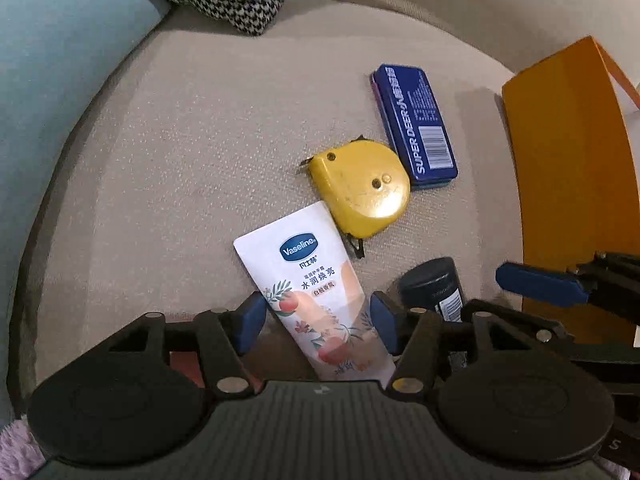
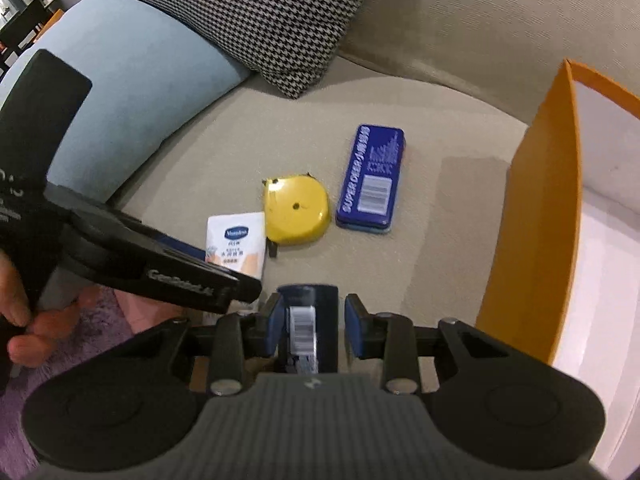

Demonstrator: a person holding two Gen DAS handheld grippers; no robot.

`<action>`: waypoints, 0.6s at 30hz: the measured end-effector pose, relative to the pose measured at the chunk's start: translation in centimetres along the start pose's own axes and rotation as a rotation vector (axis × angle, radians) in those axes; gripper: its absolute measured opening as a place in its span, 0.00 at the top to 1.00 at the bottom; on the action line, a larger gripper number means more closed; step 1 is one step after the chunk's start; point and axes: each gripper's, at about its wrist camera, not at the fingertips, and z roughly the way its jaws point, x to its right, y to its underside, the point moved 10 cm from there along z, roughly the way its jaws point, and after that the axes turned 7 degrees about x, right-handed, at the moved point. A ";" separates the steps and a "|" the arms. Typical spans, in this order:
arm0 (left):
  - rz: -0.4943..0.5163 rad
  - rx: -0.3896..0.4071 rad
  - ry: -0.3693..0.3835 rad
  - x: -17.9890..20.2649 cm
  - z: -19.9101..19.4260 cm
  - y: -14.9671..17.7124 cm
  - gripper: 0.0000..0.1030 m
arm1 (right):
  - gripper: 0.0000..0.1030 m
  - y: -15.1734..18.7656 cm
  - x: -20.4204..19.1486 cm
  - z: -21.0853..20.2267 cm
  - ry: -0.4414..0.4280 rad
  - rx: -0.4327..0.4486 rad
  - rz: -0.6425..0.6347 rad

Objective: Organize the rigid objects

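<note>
Evidently both claws poised for pickup: left claw (image 1: 318, 322) wide, straddling Vaseline tube (image 1: 316, 292); right claw (image 2: 310, 326) wide around dark bottle (image 2: 308, 320), contact unclear; both on sofa seat (image 1: 180, 160) near orange box (image 2: 536, 216).

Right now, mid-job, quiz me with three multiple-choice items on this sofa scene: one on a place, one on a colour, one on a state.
1. Where does the tape measure lie?
A. between the Vaseline tube and the blue tin
B. inside the orange box
C. on the houndstooth cushion

2. What colour is the tape measure?
A. red
B. yellow
C. green

3. How does the left hand-held gripper stand?
A. shut on the blue tin
B. far above the seat, nothing between its fingers
C. open, its fingers either side of the Vaseline tube

Answers:
1 A, it lies on the seat touching the tube's end, the tin just beyond it.
2 B, its casing is plain yellow in both views.
3 C, gaps show between the pads and the tube.
</note>
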 end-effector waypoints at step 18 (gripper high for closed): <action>-0.127 0.110 0.098 -0.3 -2.0 0.7 0.72 | 0.60 3.3 -0.8 3.3 -0.023 -0.127 0.048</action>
